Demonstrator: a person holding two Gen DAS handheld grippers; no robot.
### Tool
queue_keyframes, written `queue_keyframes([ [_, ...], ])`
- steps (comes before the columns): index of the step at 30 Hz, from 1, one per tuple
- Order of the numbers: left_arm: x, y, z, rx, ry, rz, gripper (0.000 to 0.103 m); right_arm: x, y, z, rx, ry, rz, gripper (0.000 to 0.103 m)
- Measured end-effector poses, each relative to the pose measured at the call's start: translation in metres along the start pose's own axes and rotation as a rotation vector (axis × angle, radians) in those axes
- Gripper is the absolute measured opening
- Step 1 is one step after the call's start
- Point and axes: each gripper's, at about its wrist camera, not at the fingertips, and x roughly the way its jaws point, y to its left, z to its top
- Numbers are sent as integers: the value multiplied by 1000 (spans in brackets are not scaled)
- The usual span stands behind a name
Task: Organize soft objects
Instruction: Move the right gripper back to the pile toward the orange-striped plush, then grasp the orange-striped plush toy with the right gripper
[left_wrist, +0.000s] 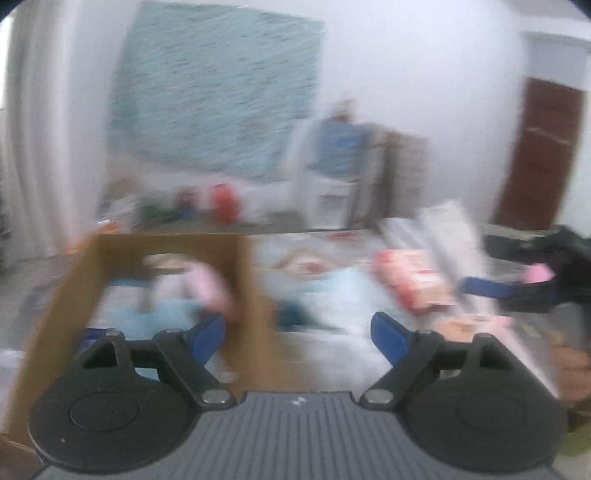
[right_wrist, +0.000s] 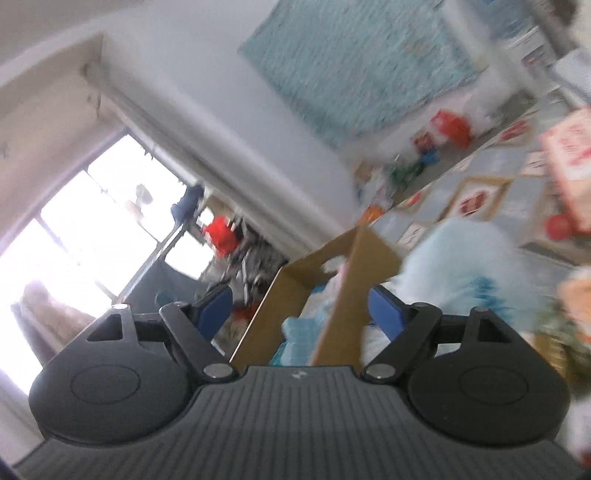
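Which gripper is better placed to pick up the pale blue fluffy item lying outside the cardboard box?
Probably right. The pale blue fluffy item lies just past the right gripper, whose jaws are open and empty. The left gripper, also open, faces the cardboard box.

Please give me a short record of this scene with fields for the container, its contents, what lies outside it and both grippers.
container: cardboard box, open at the top
contents: pink soft item and light blue soft items, blurred
outside: fluffy light blue soft item beside the box
left hand-held gripper: open, nothing between its fingers
right hand-held gripper: open, holding nothing
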Motion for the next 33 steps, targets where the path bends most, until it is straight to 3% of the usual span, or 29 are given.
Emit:
queue_keyframes([
  [6,42,-79,-36,68,22,-174,87,-77,-38,-23,21,-144,-108,83],
  [10,83,-114,-63,92,59,-207,85,-94,-63,-40,49,-162,-169,83],
  [13,111,-134,-79,105,103,-213,71,-93,-80,-47,8,-153,-265,83],
  [17,139,-144,-88,111,130,-241,59,-67,-92,-47,-84,-74,-377,80],
  [23,166,-157,-90,98,126,-279,51,-23,-91,-32,-340,93,-564,73],
  [27,176,-162,-85,82,135,-346,51,-3,-104,-24,-370,176,-608,62],
  [29,181,-163,-85,80,139,-370,51,6,-113,-24,-371,209,-628,50],
  [31,185,-166,-83,81,147,-380,52,5,-118,-25,-369,210,-637,37],
  [33,192,-170,-83,75,151,-394,52,-1,-124,-22,-328,195,-612,36],
])
